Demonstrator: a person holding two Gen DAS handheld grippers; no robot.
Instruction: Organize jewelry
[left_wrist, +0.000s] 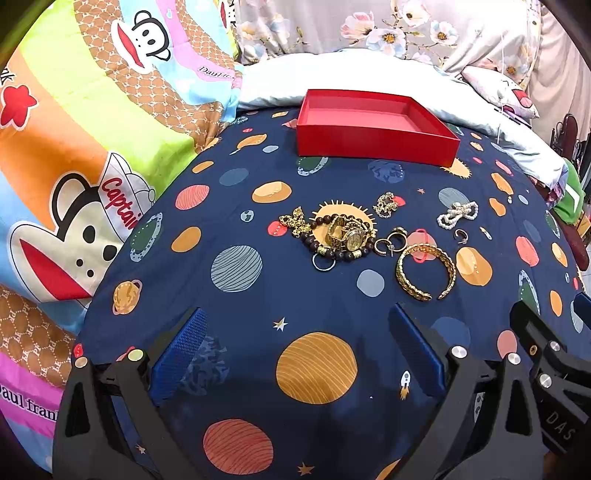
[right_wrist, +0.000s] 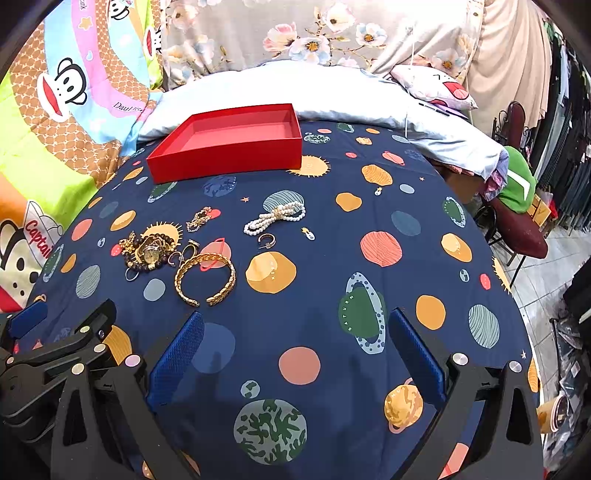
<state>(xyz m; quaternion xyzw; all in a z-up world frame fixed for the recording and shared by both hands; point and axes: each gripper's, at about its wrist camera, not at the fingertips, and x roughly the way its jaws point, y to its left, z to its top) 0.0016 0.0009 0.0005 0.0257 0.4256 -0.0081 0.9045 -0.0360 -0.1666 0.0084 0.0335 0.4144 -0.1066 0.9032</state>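
On the bed (left_wrist: 332, 435), over a navy planet-print sheet, both grippers hover with jaws spread wide and nothing between them: the left gripper (left_wrist: 299, 332) and the right gripper (right_wrist: 295, 332). Beyond them the jewelry lies loose. A gold watch (left_wrist: 349, 232) sits tangled with a dark bead bracelet (left_wrist: 314, 242) and a gold chain (left_wrist: 293, 221); just right of these lies a gold cuff (left_wrist: 424, 271). A pearl bracelet (right_wrist: 275, 219) rests apart, nearer the red box (left_wrist: 373, 127), which stands open at the sheet's far edge, by a pale pillow (right_wrist: 295, 88).
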